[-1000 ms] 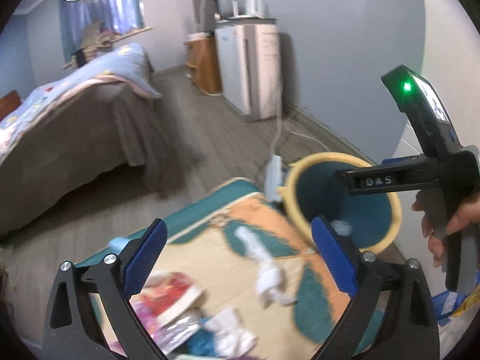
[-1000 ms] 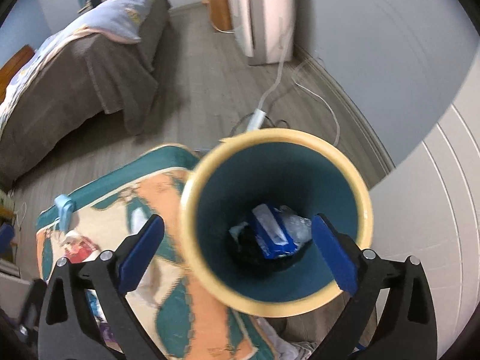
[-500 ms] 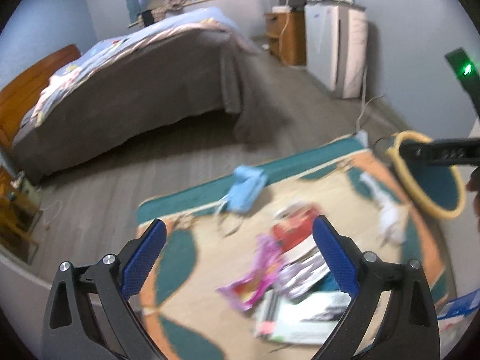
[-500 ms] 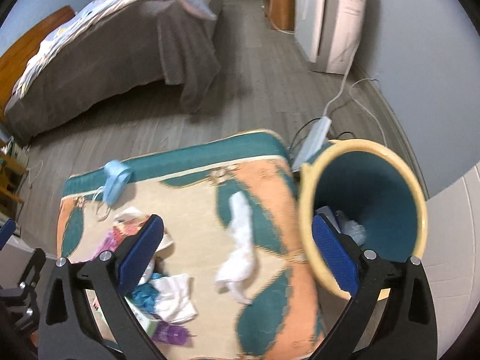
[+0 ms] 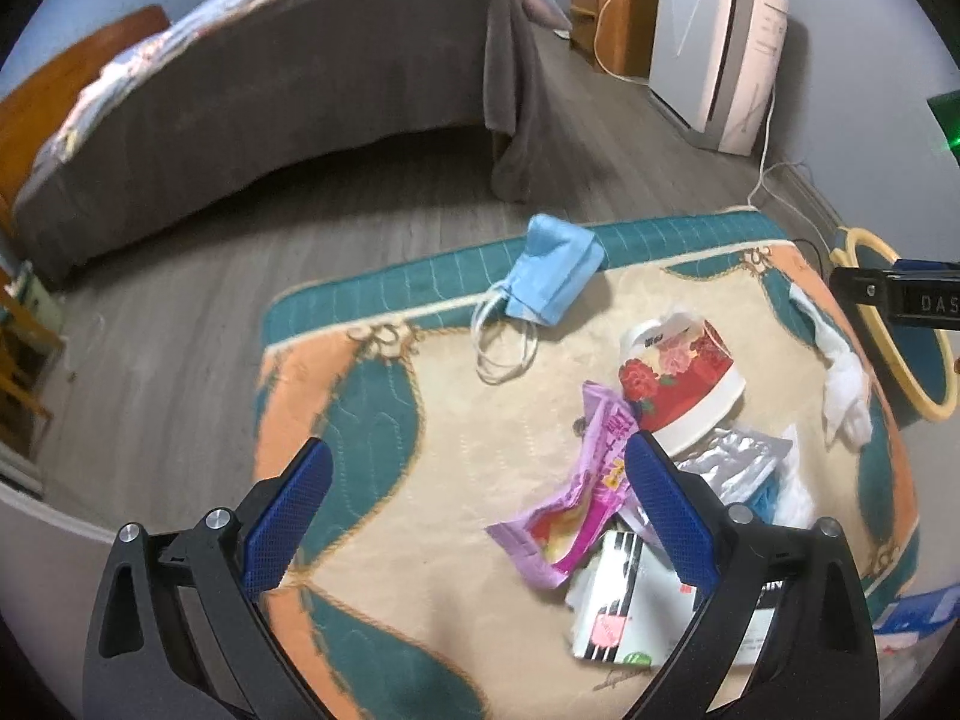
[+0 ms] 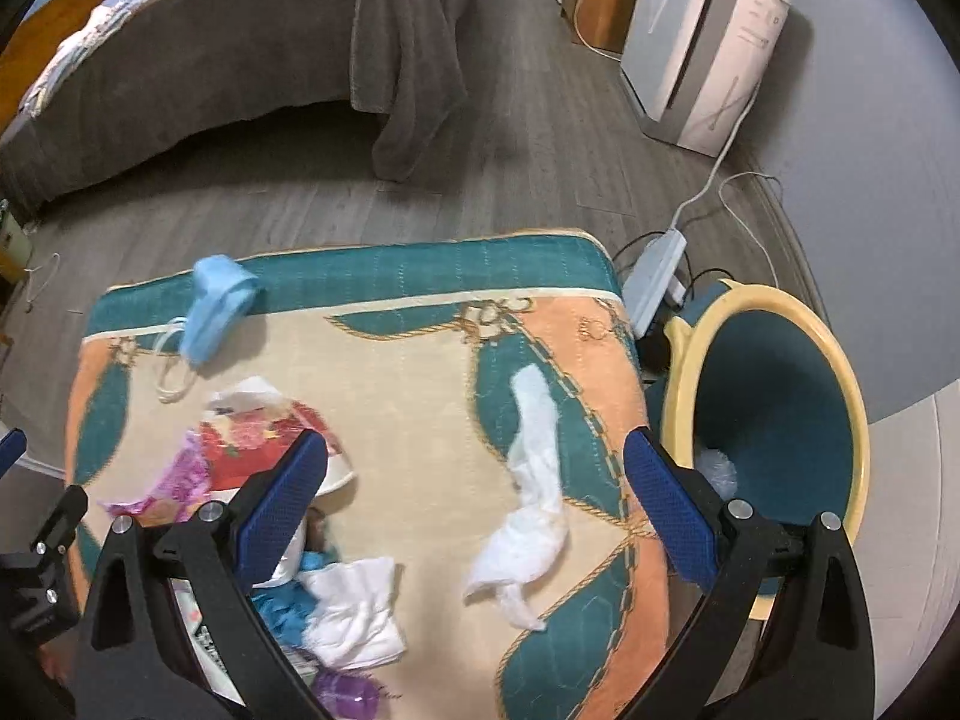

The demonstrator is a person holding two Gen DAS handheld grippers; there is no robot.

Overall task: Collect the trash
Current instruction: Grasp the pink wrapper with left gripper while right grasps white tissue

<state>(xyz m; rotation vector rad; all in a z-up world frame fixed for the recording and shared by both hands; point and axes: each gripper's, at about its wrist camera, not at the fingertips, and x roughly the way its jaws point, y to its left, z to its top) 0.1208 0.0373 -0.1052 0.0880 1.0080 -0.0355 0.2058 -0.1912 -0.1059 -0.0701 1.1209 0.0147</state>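
Observation:
Trash lies scattered on a patterned cloth-covered table (image 5: 456,456) (image 6: 420,360). A blue face mask (image 5: 552,276) (image 6: 219,306) rests near the far edge. A red floral paper cup (image 5: 681,384) (image 6: 270,438) lies on its side beside a purple wrapper (image 5: 582,492) (image 6: 174,480). A silver foil pack (image 5: 732,459) and a black-and-white box (image 5: 618,600) sit close by. A twisted white tissue (image 6: 531,492) (image 5: 843,372) lies at the right. My left gripper (image 5: 474,516) hovers open above the cloth, left of the wrapper. My right gripper (image 6: 474,510) hovers open over the tissue. A yellow-rimmed teal bin (image 6: 774,408) (image 5: 900,336) stands right of the table.
A crumpled white tissue (image 6: 360,612) and blue scraps (image 6: 282,600) lie at the near left. A bed with a grey cover (image 5: 288,78) stands beyond. A white appliance (image 6: 702,60), a power strip (image 6: 654,276) and cables are on the wooden floor near the bin.
Both grippers have swung left, away from the bin, to above the table. The right view went from looking into the bin to looking down at the white tissue. Both stayed open.

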